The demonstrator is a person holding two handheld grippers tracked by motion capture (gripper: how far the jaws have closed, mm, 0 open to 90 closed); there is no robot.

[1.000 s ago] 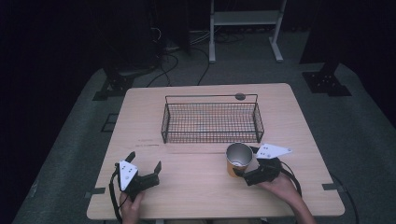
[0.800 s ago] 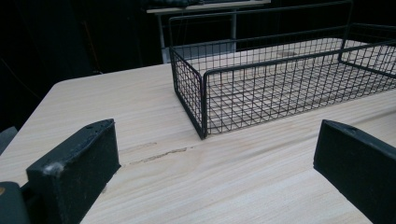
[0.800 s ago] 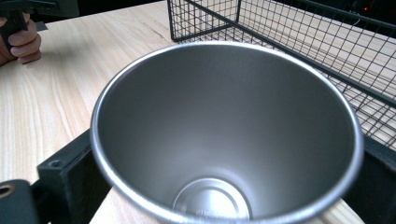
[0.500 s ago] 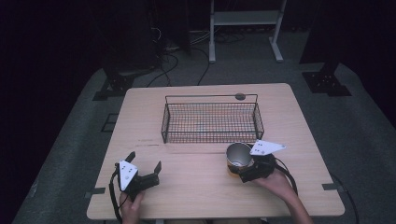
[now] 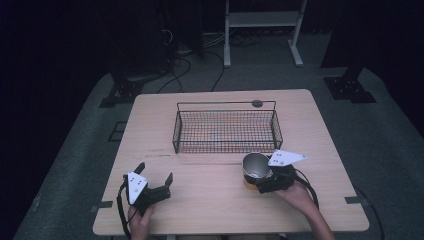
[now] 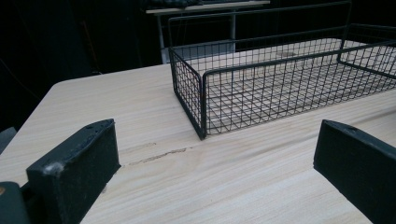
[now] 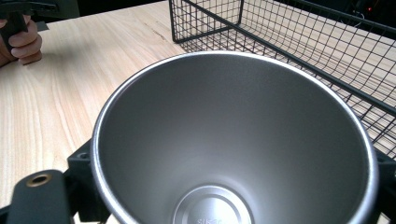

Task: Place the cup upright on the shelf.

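A steel cup (image 5: 255, 164) with an orange outside stands upright just in front of the wire basket (image 5: 225, 104), near its right corner. My right gripper (image 5: 256, 176) is shut on the cup, one jaw on either side. In the right gripper view the cup's empty shiny inside (image 7: 224, 140) is seen from above, with the basket (image 7: 289, 32) right behind it. My left gripper (image 5: 154, 172) rests open near the table's front left. Its two black jaws stand wide apart over bare wood (image 6: 215, 158), facing the basket's near left corner (image 6: 201, 102).
The light wooden table (image 5: 210, 205) carries the empty black basket at its middle. A small dark round thing (image 5: 257, 103) lies behind the basket. The person's left hand (image 7: 21, 44) shows far off. A white stand (image 5: 260, 20) and cables lie on the floor beyond.
My right gripper has shifted slightly left and turned a little with the cup in it. The left gripper has not moved.
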